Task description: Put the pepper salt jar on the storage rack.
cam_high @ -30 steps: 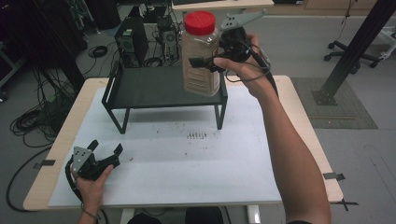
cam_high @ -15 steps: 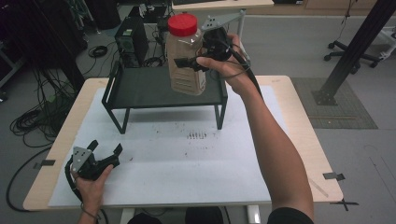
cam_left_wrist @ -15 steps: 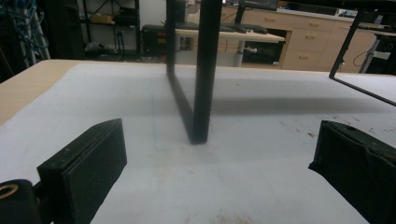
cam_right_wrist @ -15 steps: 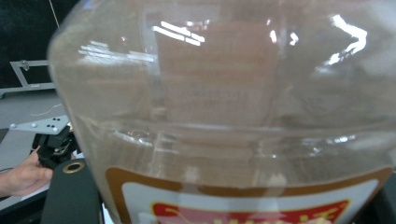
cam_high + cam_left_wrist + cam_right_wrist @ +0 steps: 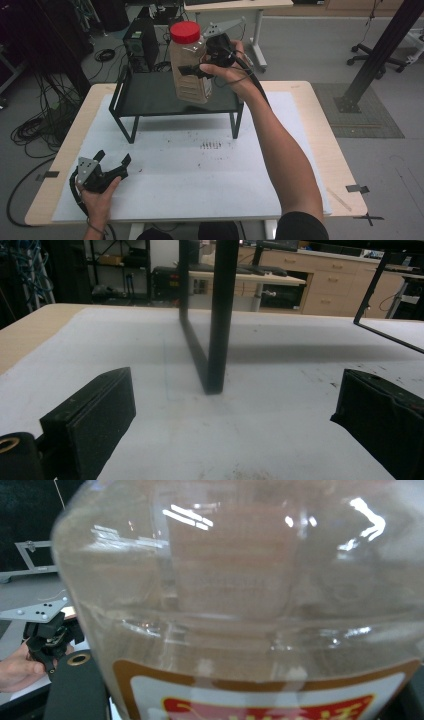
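A clear plastic jar [image 5: 189, 65] with a red lid [image 5: 184, 31] and pale brown contents hangs upright above the black metal rack [image 5: 150, 97]. My right gripper [image 5: 192, 71] is shut on the jar's side at mid height. In the right gripper view the jar [image 5: 250, 605] sits very close, with a red and orange label low down. My left gripper [image 5: 113, 157] rests open on the white mat at the front left, with nothing between its jaws. The left gripper view looks past that open gripper [image 5: 235, 440] to a rack leg [image 5: 217, 315].
The rack stands at the back of a white mat [image 5: 200, 170] on the wooden table [image 5: 320, 130]. A patch of dark specks [image 5: 211, 145] marks the mat's middle. Behind the table are a computer tower [image 5: 140, 40], floor cables [image 5: 40, 125] and another desk [image 5: 235, 5].
My right gripper has carried the jar to the left and slightly down, over the right half of the rack. The left gripper has stayed still.
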